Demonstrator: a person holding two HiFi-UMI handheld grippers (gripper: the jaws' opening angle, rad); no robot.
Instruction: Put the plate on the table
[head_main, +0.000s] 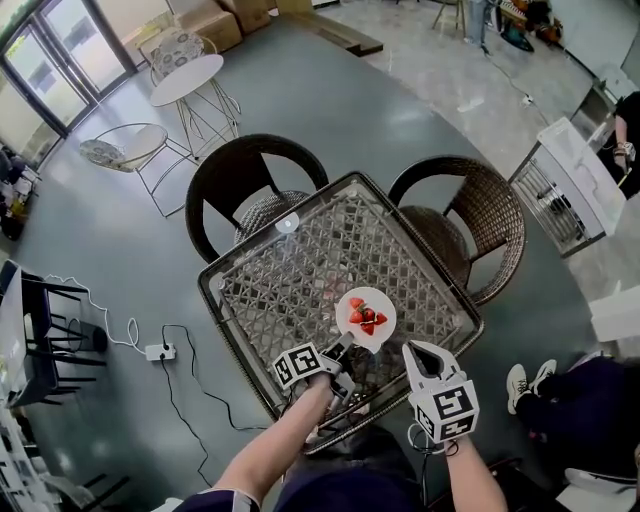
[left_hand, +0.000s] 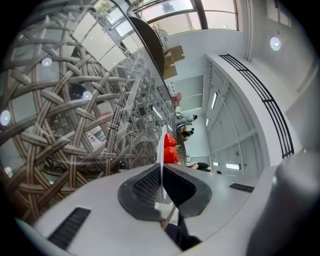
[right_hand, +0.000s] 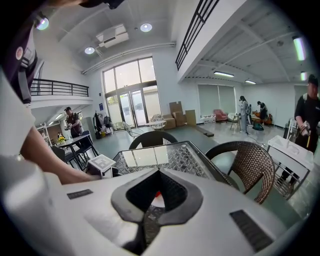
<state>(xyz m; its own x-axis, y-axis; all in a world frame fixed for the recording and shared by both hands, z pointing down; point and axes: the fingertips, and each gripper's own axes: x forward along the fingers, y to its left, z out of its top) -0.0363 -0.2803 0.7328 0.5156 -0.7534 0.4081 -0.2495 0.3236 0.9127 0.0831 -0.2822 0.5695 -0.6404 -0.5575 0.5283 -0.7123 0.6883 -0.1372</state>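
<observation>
The square table (head_main: 290, 265) has a glass top over a woven frame. Two dark woven chairs (head_main: 250, 185) stand at its far side on a grey floor (head_main: 120, 270). A round white table (head_main: 186, 78) stands farther off. The left tool (head_main: 343, 350) is clenched on the rim of the plate (head_main: 367, 312) with red strawberries (head_main: 366, 318), low over the table's near part. The right tool (head_main: 418, 347) is closed and holds nothing

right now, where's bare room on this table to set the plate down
The glass tabletop is bare across its middle, left side and far edge by the two wicker chairs. Crowded only at the near edge: the left gripper pinches the plate of strawberries, the right gripper beside it.
</observation>
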